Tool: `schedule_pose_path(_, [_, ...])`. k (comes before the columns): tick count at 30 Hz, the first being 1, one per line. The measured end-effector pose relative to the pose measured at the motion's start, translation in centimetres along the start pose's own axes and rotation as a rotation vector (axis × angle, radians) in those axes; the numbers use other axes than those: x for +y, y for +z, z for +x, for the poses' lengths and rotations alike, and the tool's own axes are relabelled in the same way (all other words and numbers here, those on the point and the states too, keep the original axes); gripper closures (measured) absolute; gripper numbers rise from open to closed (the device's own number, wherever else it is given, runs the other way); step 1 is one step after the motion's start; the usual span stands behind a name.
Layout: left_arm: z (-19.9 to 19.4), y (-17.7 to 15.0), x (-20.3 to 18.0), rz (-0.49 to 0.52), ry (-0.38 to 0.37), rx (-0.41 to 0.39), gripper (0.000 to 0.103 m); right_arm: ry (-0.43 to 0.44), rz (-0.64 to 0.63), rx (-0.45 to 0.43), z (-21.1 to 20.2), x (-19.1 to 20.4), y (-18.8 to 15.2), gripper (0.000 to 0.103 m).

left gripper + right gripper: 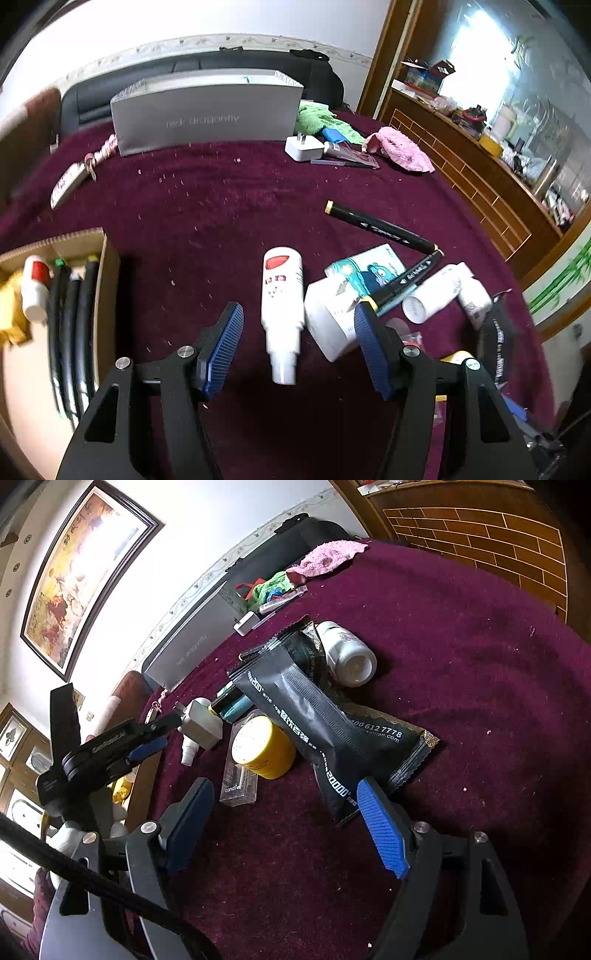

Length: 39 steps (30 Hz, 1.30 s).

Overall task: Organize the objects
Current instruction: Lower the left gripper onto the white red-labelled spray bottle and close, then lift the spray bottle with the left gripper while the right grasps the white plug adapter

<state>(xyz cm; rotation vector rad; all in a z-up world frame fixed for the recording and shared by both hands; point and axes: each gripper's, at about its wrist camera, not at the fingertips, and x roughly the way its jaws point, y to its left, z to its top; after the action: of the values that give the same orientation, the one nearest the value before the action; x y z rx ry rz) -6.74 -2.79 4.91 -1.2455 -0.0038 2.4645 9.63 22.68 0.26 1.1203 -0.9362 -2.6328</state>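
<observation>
The left gripper [297, 345] gaped wide around the white spray bottle [282, 306] lying on the maroon cloth [221, 206]; the right gripper [291, 827] hung wide and empty near the black sachets [325, 731]. The cardboard box [101, 266] already held markers [72, 325], though most clutter remained outside, its contents partly cut off.

maroon cloth table [229, 206] | white spray bottle [282, 295] | black markers [380, 226] | possibly snack pouches [314, 716]

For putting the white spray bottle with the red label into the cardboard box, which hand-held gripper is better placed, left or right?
Left, probably. The left hand-held gripper is open with the white spray bottle lying between its fingers, and the cardboard box sits just to its left. The right hand-held gripper faces the black snack packets.
</observation>
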Motion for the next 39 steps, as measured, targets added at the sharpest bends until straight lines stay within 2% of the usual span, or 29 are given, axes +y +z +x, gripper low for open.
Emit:
schedule_pose_path(3, [-0.4, 0.0, 1.4, -0.055, 0.017, 0.004, 0.047, 0.004, 0.005, 0.001, 0.1, -0.1, 0.1, 0.022])
schedule_pose_path(4, [-0.2, -0.1, 1.8, -0.051, 0.061, 0.013, 0.047, 0.004, 0.005, 0.001, 0.1, -0.1, 0.0, 0.022])
schedule_pose_path(6, [0.3, -0.4, 2.0, -0.018, 0.098, 0.032, 0.047, 0.004, 0.006, 0.001, 0.1, -0.1, 0.1, 0.022])
schedule_pose_path(10, [1.1, -1.0, 1.6, -0.003, 0.081, 0.06, 0.047, 0.003, 0.005, 0.001, 0.0, -0.1, 0.0, 0.022])
schedule_pose_path(17, [3.4, -1.0, -0.3, 0.136, 0.281, 0.059, 0.047, 0.001, 0.006, 0.003, 0.1, -0.1, 0.1, 0.022])
schedule_pose_path(19, [4.5, -1.0, -0.3, 0.152, 0.272, 0.084, 0.046, 0.001, 0.006, 0.003, 0.1, -0.1, 0.1, 0.022])
schedule_pose_path(21, [4.8, -0.9, -0.1, 0.158, 0.222, 0.078, 0.051, -0.003, 0.004, 0.004, 0.1, -0.1, 0.1, 0.022])
schedule_pose_path(22, [4.7, -0.7, 0.0, 0.146, 0.177, 0.082, 0.072, -0.007, 0.003, 0.004, 0.1, -0.1, 0.1, 0.022])
schedule_pose_path(23, [4.4, -0.6, 0.2, 0.136, 0.154, 0.082, 0.079, -0.011, 0.002, 0.005, 0.2, -0.1, 0.0, 0.022])
schedule_pose_path(28, [2.0, -1.5, 0.9, 0.094, 0.072, 0.056, 0.079, -0.03, 0.005, 0.014, 0.4, -0.2, 0.0, 0.022])
schedule_pose_path(33, [-1.7, -3.1, 1.1, 0.067, 0.048, 0.03, 0.079, -0.057, -0.016, 0.014, 0.5, 0.2, -0.1, 0.022])
schedule_pose_path(37, [-4.3, -6.2, 1.0, 0.041, 0.014, 0.047, 0.079, -0.074, -0.034, -0.018, -0.6, 0.8, -0.3, 0.022])
schedule_pose_path(39, [-5.0, -7.9, 0.9, 0.032, -0.004, 0.063, 0.079, -0.065, -0.083, -0.04, -1.9, 2.7, -0.1, 0.022])
